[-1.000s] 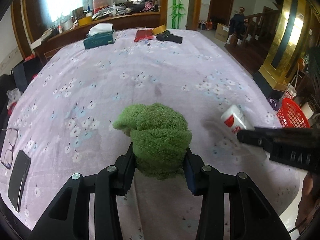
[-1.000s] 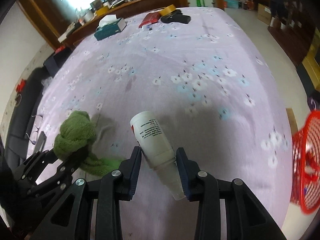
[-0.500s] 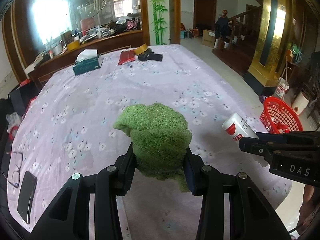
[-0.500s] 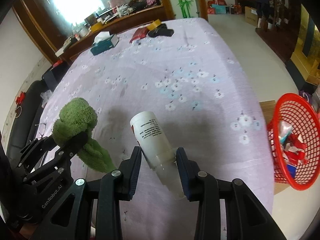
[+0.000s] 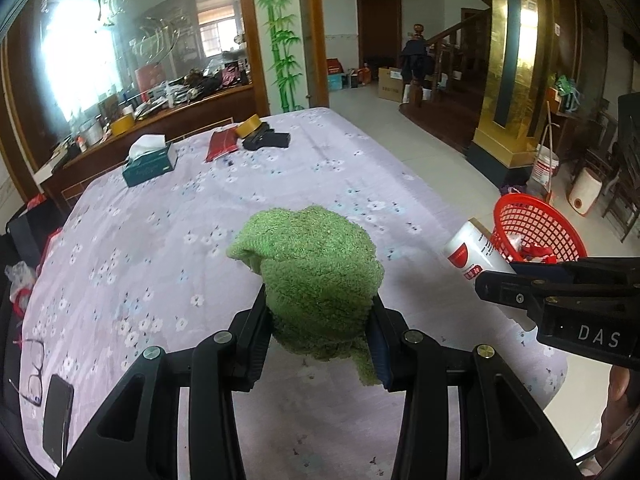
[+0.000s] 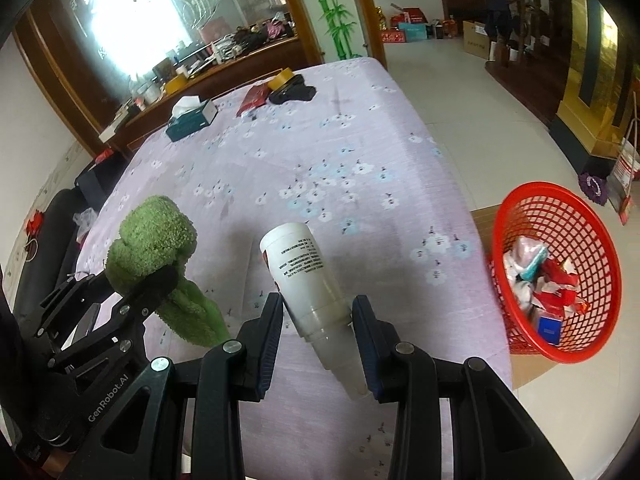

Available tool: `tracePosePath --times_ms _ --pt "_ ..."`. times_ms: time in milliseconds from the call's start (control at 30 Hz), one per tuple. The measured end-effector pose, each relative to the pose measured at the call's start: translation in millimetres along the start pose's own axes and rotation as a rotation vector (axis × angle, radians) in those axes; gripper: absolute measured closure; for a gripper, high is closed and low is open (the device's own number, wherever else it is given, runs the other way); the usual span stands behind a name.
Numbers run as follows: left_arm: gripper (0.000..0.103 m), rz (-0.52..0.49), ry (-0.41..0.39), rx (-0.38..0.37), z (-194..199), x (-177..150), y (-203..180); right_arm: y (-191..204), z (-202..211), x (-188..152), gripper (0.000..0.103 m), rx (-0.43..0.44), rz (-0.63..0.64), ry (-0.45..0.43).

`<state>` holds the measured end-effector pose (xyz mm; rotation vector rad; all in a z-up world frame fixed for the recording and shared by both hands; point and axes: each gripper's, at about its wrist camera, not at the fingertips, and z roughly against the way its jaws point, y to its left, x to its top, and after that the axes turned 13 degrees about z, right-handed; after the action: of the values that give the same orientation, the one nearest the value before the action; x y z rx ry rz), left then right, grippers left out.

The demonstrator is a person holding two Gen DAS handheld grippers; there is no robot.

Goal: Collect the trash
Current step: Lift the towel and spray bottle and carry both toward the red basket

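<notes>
Left gripper (image 5: pixel 320 336): jaws clamped on a bunched green towel (image 5: pixel 316 276), pads pressing into the pile from both sides. Cloth held clear of the table, one loose tail hanging below the right pad. In the right wrist view the same wad sits at the left, tail drooping toward the tablecloth.

Right gripper (image 6: pixel 318 334): jaws closed on a white bottle (image 6: pixel 304 276), gripped low on the body by the translucent cap end, base pointing up and away. Red mark on one face, small black print on the other. Bottle tilted, held off the table; looks light and rigid, possibly empty, cannot confirm.

Outward: lilac floral tablecloth (image 6: pixel 320 152) under both loads. Red mesh basket (image 6: pixel 560 280) on the floor off the table's right edge, standing on what looks like cardboard, already holding crumpled wrappers and a small blue box. Far end of the table: tissue box (image 6: pixel 192 118), tape roll (image 6: pixel 282 76), dark items. Glasses (image 5: pixel 30 364) and phone (image 5: pixel 58 412) at the near left edge, not trash by the look of them.

Step, as judged: both items lifted, in carry toward the basket. Next move calls for the right-hand load to go right, past the table edge and over the basket mouth, before release. Whether the towel counts as trash is unclear; soft, it may snag on the pads when released.
</notes>
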<state>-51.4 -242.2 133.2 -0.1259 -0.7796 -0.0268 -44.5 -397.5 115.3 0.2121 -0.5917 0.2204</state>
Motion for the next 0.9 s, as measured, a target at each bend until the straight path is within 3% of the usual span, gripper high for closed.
tracePosePath --times_ms 900 --pt "0.062 -0.089 -0.01 -0.075 -7.9 13.2 -57.0 -50.9 37.1 -17.0 0.064 -0.07 -0.097 -0.045"
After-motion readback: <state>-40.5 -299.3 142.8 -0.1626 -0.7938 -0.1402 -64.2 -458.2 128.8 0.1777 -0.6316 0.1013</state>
